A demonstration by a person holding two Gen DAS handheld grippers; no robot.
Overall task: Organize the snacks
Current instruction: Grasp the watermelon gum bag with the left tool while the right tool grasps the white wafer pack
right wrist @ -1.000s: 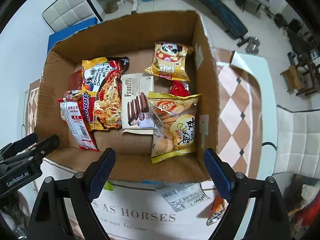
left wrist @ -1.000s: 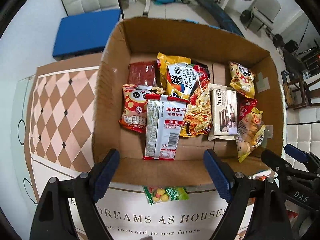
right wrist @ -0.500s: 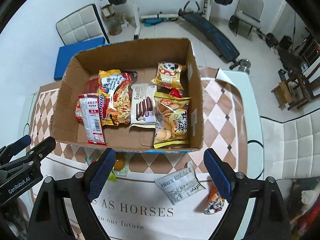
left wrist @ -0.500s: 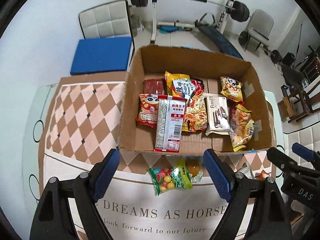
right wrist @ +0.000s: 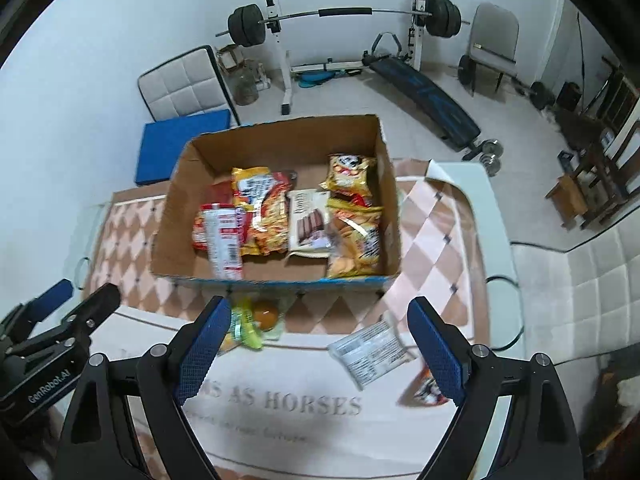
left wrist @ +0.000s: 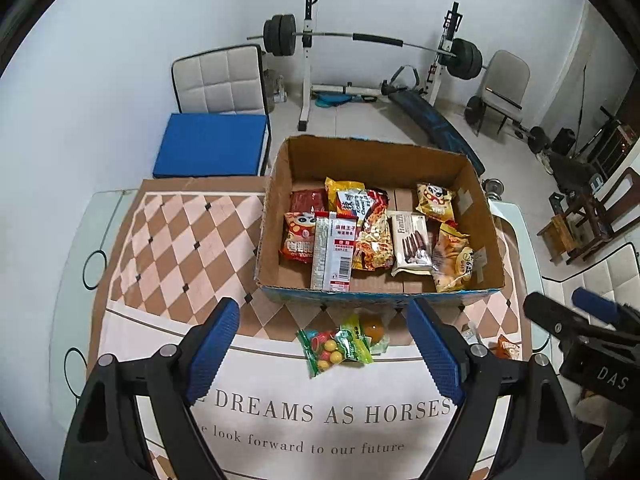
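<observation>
Snacks fill a cardboard box (left wrist: 476, 208) on a tablecloth (left wrist: 320, 412) printed "DREAMS AS HORSES"; candy bag (left wrist: 334, 346) lies loose before it; left gripper (left wrist: 326, 354) and right gripper (right wrist: 320, 354) spread, empty.

White walls (left wrist: 120, 60) fill the upper frame. At top centre a barbell rack (left wrist: 308, 60) stands on pale floor tiles (left wrist: 360, 120), a white padded chair (left wrist: 220, 80) upper left, a dark wooden chair (left wrist: 592, 216) at right.
</observation>
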